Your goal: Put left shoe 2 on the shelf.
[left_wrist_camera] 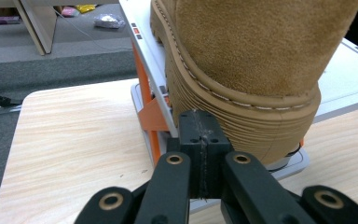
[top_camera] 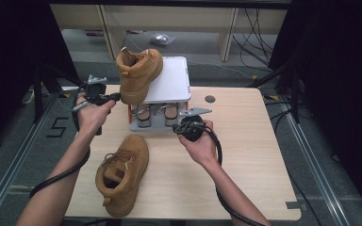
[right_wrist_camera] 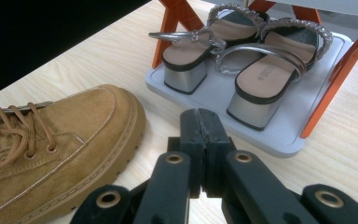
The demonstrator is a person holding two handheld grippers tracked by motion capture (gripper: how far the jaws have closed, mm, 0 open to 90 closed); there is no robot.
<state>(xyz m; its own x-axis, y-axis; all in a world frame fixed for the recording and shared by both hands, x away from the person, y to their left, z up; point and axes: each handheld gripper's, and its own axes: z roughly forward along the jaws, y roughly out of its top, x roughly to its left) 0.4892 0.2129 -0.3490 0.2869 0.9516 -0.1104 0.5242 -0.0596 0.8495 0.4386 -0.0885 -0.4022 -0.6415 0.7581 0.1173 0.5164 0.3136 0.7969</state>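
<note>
1. Nearest me, my left gripper [left_wrist_camera: 200, 135] was closed on nothing, just beside the tan suede boot [left_wrist_camera: 247, 70], thick ridged sole, standing on the rack's top shelf [top_camera: 172, 80].
2. My right gripper [right_wrist_camera: 200, 128] was closed, empty.

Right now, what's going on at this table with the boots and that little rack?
A person is putting tan boots on a small two-level shoe rack. One boot sits on the top shelf, its heel overhanging by the shut left tool. The other boot lies on the table. The right tool, shut and empty, hovers near the silver sandals below.
</note>
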